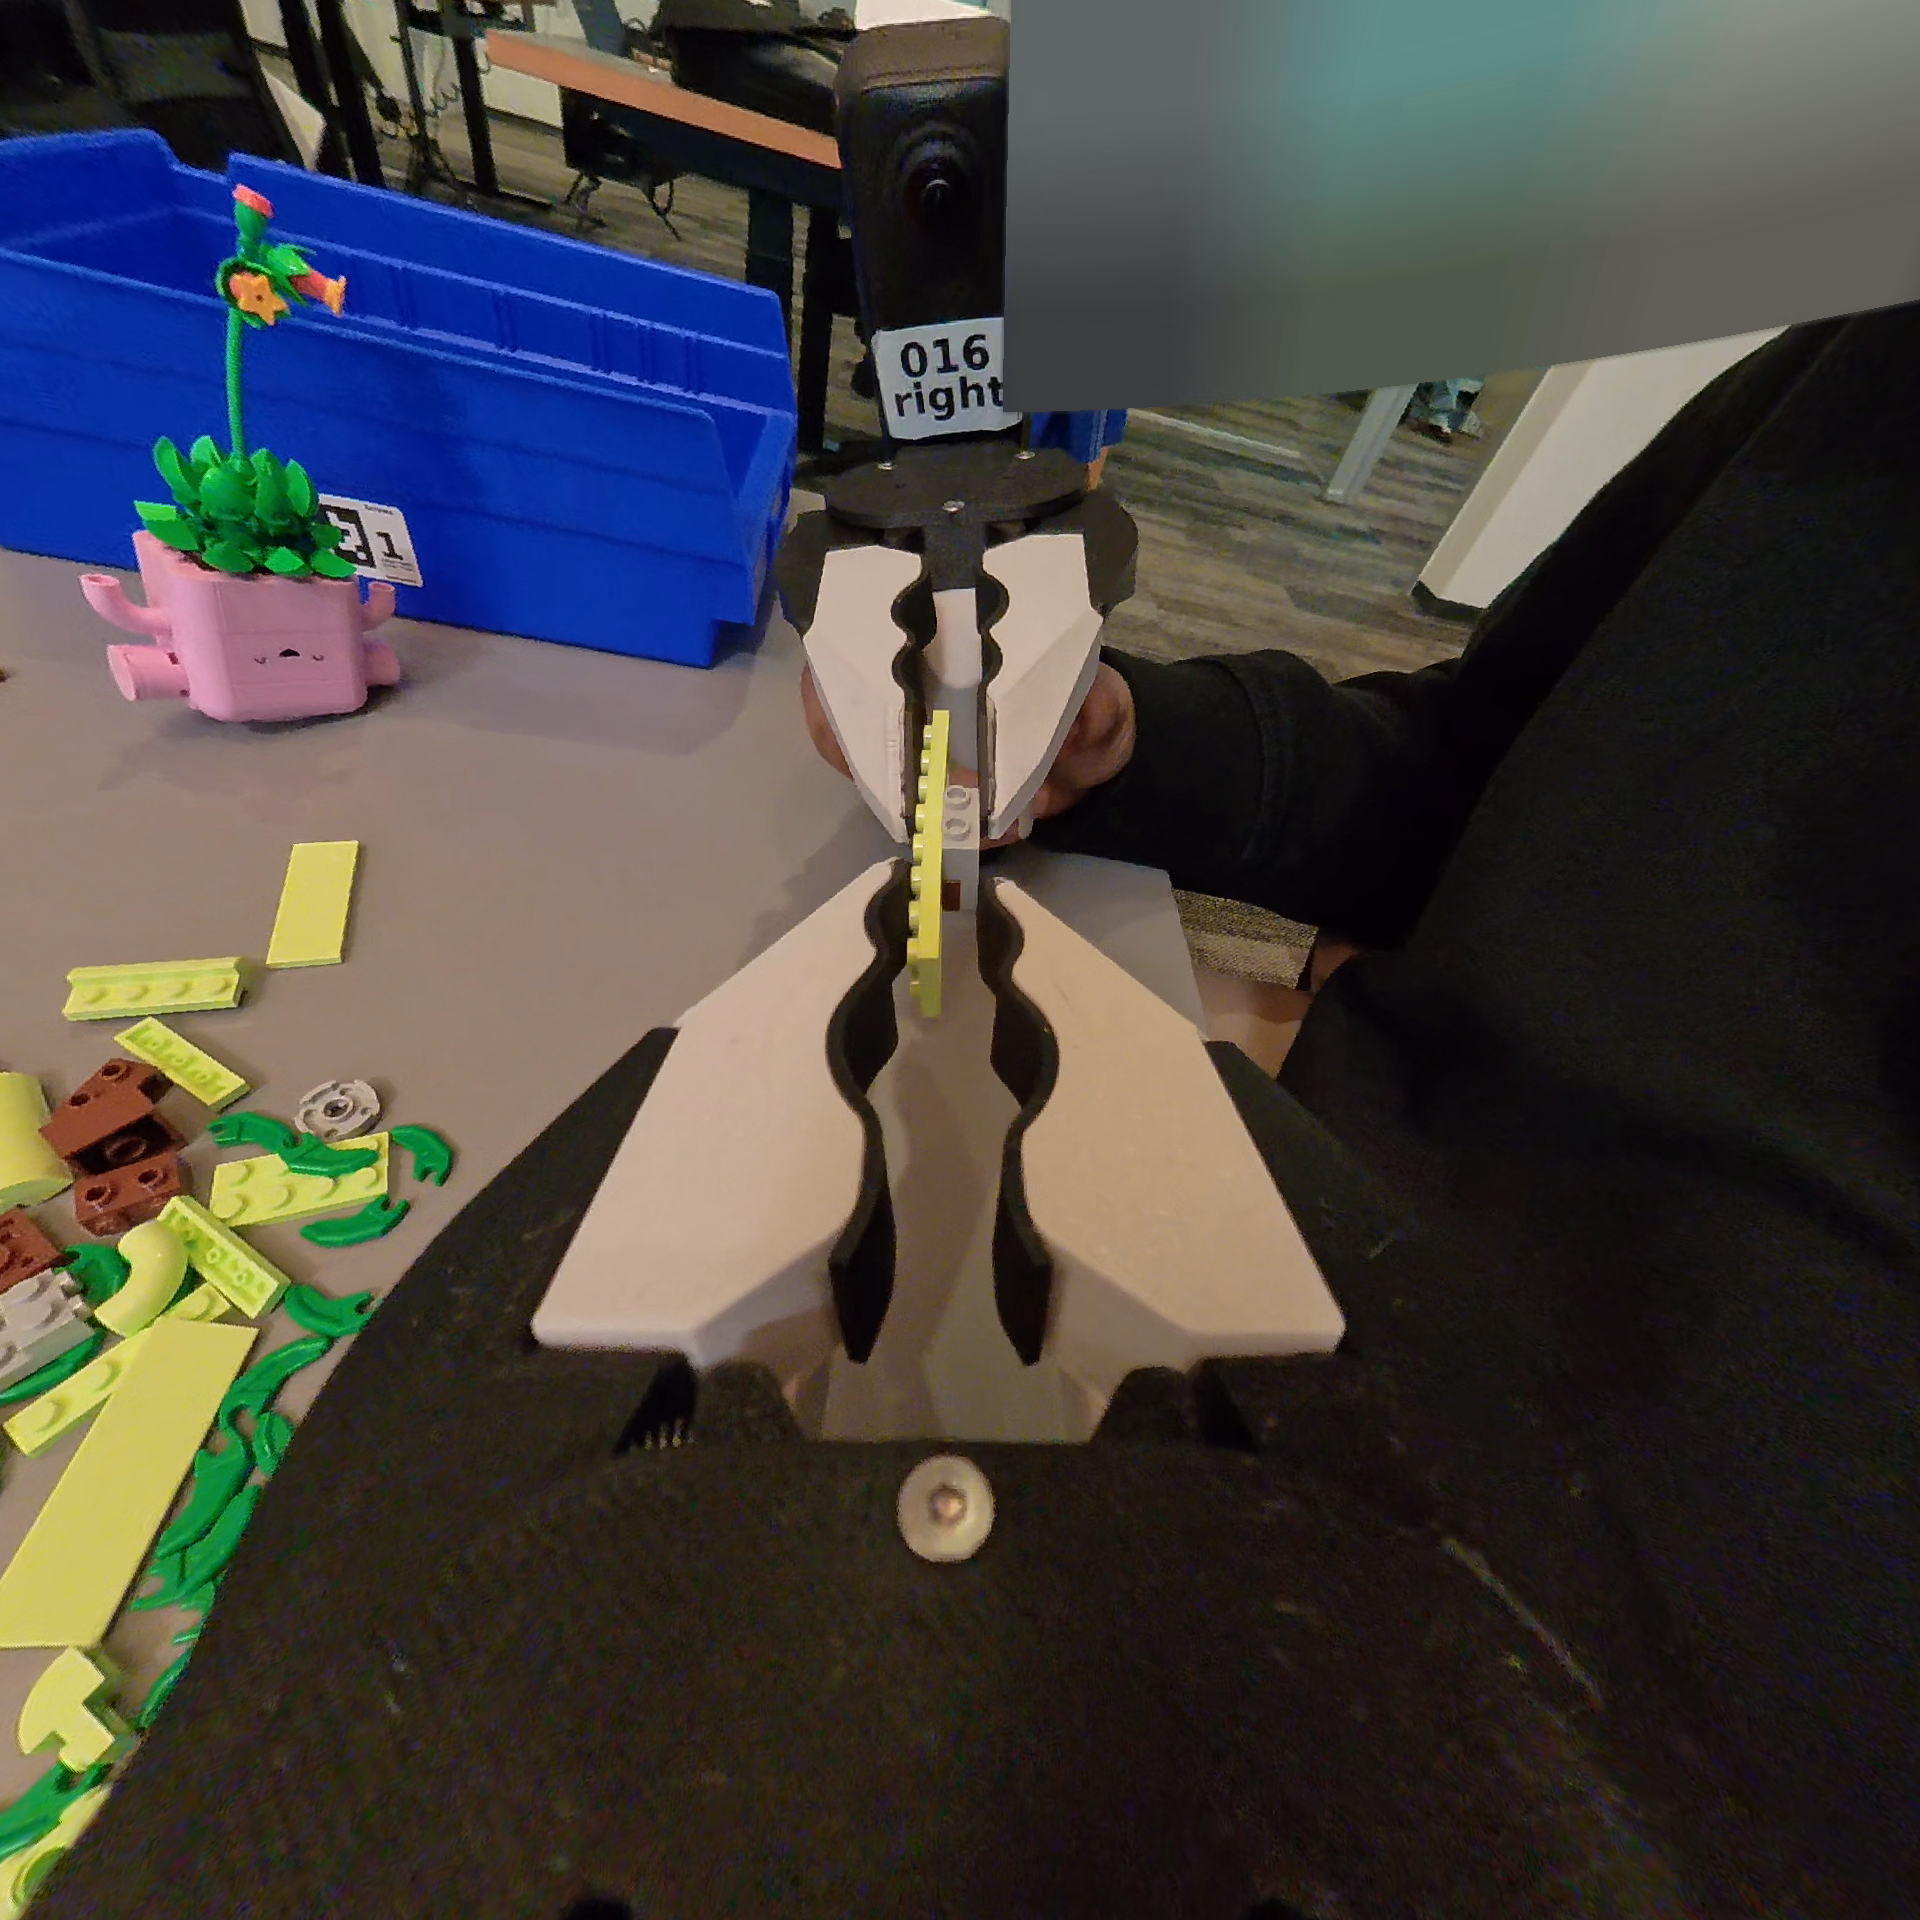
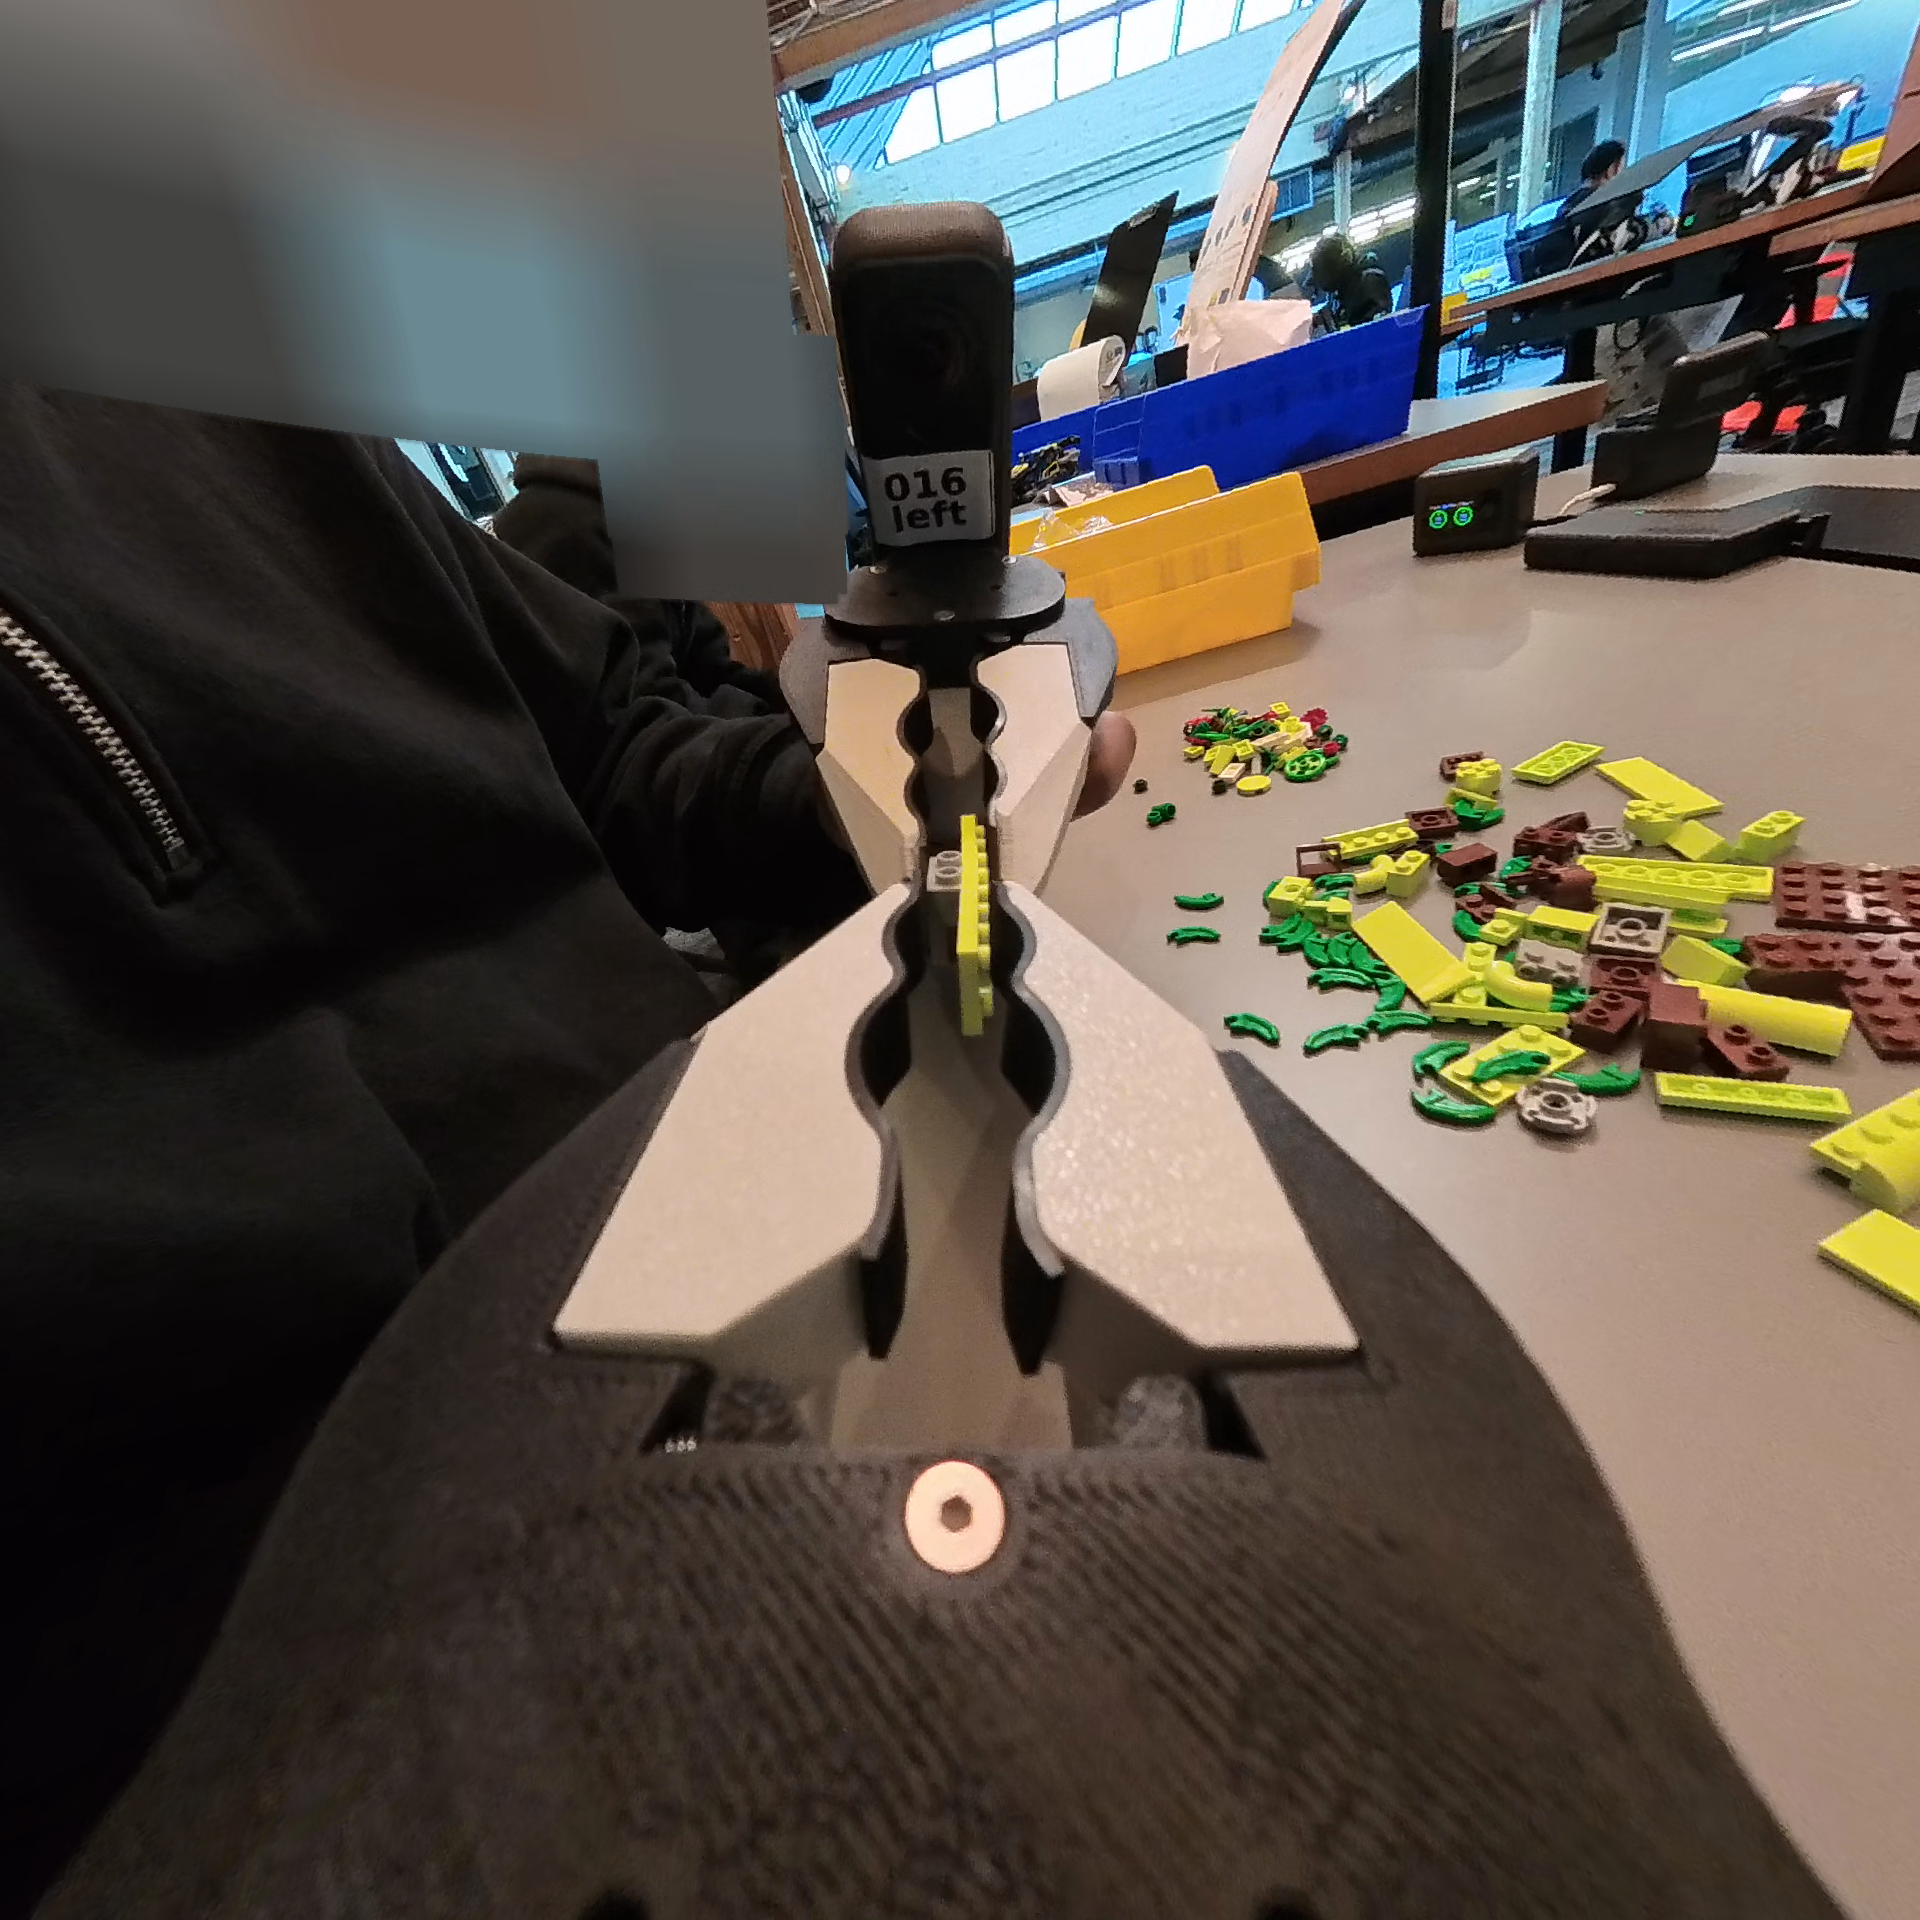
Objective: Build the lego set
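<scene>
The left gripper (image 1: pixel 935 894) and right gripper (image 2: pixel 961 904) meet tip to tip above the grey table (image 1: pixel 582 769), both reaching the same lime-green studded plate (image 1: pixel 928 862), which stands on edge with a small grey brick (image 1: pixel 961 831) clipped to its flat face. The right gripper pinches plate and brick together; the left gripper's fingers flank the plate's lower end, but whether they press it I cannot tell. The plate hangs just past the table's near edge, close to the person's black sleeve (image 1: pixel 1351 790). Left of the plate lies a scatter of loose lime, brown and green pieces (image 1: pixel 187 1174). Farther left, beyond bare tabletop, stands a finished pink pot model (image 1: pixel 260 623) before a blue bin (image 1: pixel 499 416).
</scene>
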Tool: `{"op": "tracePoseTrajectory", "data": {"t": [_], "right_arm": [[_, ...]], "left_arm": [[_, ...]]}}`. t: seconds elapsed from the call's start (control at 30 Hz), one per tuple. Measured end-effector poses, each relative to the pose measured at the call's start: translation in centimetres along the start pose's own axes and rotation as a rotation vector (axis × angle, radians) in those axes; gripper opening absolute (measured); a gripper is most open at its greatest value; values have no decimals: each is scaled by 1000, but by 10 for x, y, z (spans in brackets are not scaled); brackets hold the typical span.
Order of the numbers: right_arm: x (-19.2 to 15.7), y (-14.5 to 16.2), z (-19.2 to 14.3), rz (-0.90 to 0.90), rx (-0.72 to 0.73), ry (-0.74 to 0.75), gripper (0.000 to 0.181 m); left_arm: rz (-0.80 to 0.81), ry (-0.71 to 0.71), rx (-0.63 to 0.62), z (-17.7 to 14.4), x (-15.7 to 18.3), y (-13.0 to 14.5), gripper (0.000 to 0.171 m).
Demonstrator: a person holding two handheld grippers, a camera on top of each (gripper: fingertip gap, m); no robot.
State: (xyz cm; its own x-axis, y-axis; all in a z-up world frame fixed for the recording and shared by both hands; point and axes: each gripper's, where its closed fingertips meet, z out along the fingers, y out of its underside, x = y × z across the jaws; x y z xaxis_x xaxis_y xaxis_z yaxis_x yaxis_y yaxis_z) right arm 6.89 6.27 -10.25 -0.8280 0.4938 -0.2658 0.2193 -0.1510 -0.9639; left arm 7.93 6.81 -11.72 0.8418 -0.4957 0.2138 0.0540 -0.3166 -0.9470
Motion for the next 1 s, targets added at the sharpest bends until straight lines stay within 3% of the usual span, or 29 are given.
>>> {"op": "tracePoseTrajectory", "data": {"t": [0.13, 0.27, 0.43, 0.7, 1.0], "right_arm": [[3, -1, 1, 34, 15, 9, 10], [8, -6, -2, 110, 57, -3, 34], [27, -9, -9, 200, 103, 76, 33], [38, -4, -9, 217, 74, 144, 35], [32, 0, -5, 226, 43, 100, 33]], "left_arm": [[33, -31, 4, -2, -4, -1, 9], [193, -167, -41, -9, -17, 3, 9], [372, -328, -98, -12, -30, 7, 9], [375, -326, -122, -10, -33, 14, 9], [420, -317, -129, -9, -26, 13, 9]]}}
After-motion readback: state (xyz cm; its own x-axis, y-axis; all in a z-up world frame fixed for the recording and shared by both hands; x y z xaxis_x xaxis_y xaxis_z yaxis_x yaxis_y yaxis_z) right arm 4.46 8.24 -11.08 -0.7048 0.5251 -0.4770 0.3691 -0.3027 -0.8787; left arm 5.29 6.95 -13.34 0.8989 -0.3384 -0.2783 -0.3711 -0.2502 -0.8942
